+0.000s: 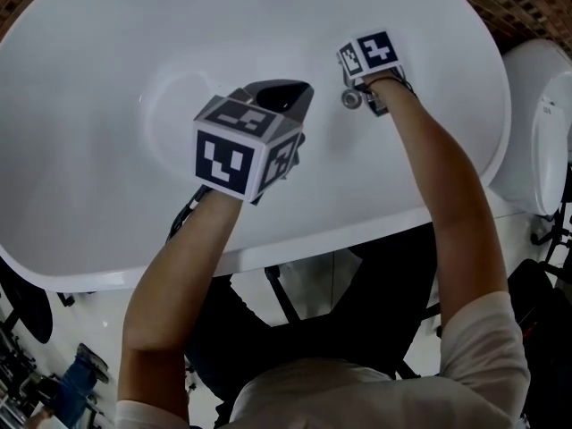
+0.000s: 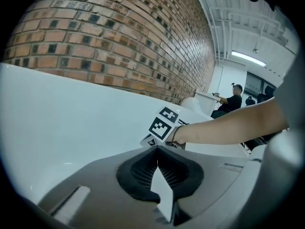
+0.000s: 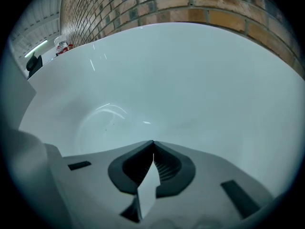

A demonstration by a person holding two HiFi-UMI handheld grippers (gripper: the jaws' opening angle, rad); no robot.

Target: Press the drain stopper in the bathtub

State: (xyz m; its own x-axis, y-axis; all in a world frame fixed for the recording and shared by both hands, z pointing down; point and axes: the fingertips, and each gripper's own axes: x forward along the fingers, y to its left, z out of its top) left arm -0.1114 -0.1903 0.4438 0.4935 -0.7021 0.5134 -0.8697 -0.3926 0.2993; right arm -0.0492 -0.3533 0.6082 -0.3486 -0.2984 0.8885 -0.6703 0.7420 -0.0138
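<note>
The white bathtub [image 1: 107,79] fills the head view, and both grippers hang inside it. My left gripper [image 1: 284,96] is at the middle, shut and empty; in its own view the jaw tips meet [image 2: 157,148] over the tub wall. My right gripper [image 1: 366,61] is further right and deeper in, with only its marker cube and the hand showing. Its own view shows the jaws shut [image 3: 153,142] with nothing in them above the tub floor [image 3: 109,123]. A small round silvery piece [image 1: 351,99] sits beside the right hand; I cannot tell if it is the stopper. No stopper shows in either gripper view.
A white toilet [image 1: 536,123] stands right of the tub. A brick wall [image 2: 119,46] runs behind it. Bottles [image 3: 62,46] stand at the tub's far end. A person [image 2: 233,101] sits far off across the room. Dark stands and gear [image 1: 36,365] lie on the floor at lower left.
</note>
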